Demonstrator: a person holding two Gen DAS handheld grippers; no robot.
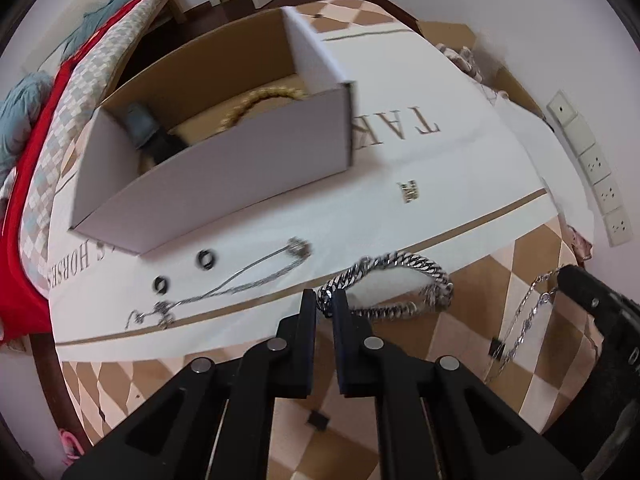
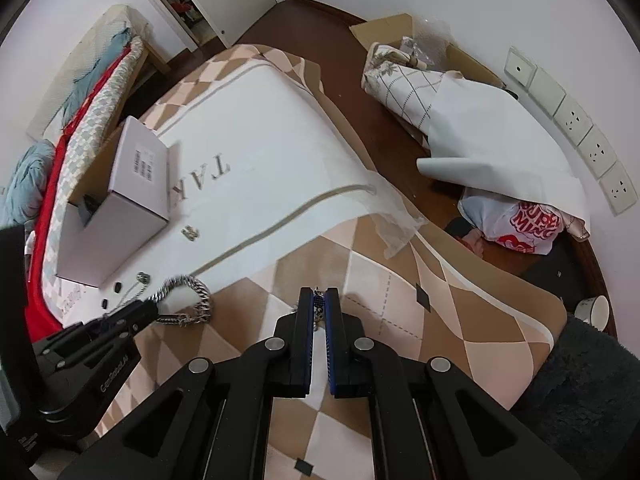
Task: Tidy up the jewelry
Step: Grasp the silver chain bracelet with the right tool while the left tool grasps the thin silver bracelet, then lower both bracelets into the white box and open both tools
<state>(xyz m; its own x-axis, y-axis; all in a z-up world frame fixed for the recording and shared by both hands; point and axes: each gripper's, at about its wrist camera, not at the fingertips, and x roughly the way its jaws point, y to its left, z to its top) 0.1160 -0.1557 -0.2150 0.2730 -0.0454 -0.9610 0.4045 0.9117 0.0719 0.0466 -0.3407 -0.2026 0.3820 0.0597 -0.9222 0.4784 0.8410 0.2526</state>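
one chunky chain (image 1: 394, 284) lies crosswise, left tool (image 1: 325, 300) clamped.

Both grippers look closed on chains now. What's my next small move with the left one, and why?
Probably lift the left gripper a little and carry it toward the open box. Its jaws are pinched on the thick silver curb chain, whose loop lies on the blanket; the right gripper holds a thin chain.

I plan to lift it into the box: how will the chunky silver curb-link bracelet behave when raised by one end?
The chunky bracelet will likely hang limp: its separate links already curve loosely on the cloth. Thick metal links suggest it is heavy for its size. Held by one end in the left tongs, it may swing.
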